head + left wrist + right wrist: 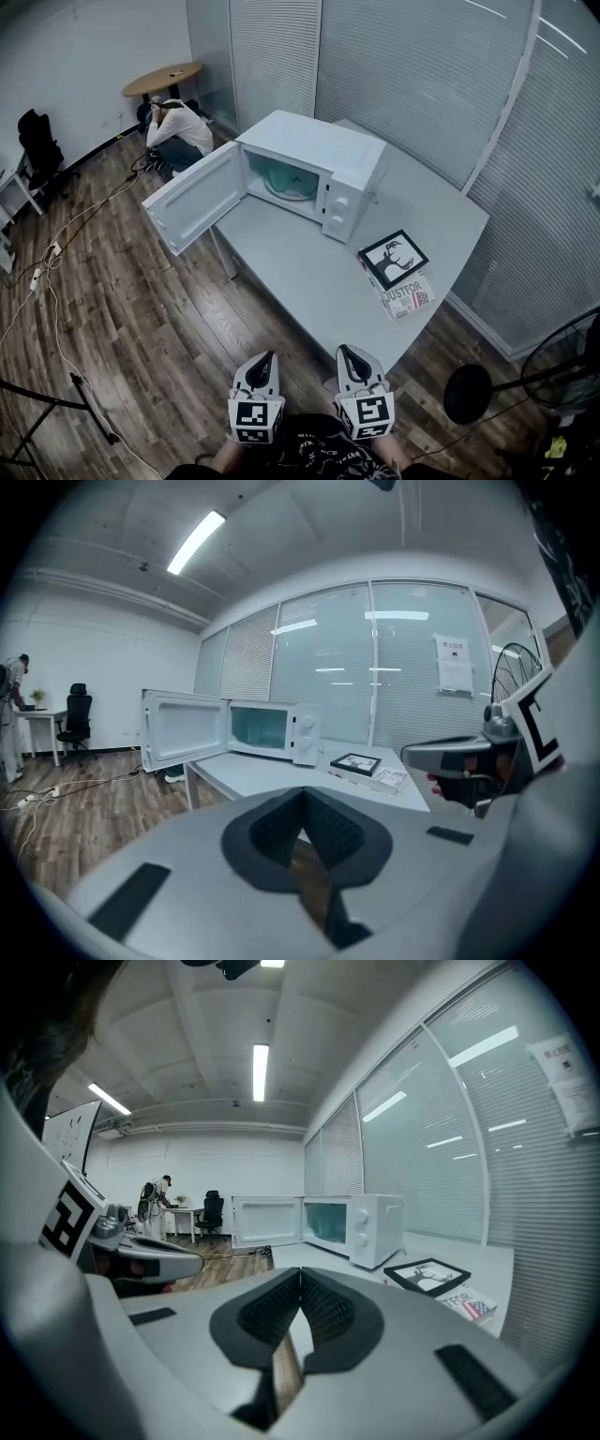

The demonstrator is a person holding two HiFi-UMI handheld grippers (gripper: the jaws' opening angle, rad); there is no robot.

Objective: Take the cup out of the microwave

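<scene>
Both claws sit low at the near edge, side by side. The left claw (270,356) has its pads pressed together at the tips with nothing between them. The right claw (345,351) is closed just as tight and is empty too.

Straight ahead of both lies the grey table (309,281), a bare stretch of it running up to the white microwave (323,159), which stands well beyond the claws. Its door (192,199) hangs wide open, swung out ahead and to the left of the left claw, past the table's edge and over the wood floor.

Inside the cavity there's a pale green round shape (289,180). The cup would be in there, but I can't tell whether that shape is it.

Ahead and to the right of the right claw lies a framed picture (394,258), with a booklet (410,298) just beside it on the near side.

Far beyond the door, a person (178,127) crouches by a round table (161,80), and a fan (572,361) stands off to the right of the right claw
</scene>
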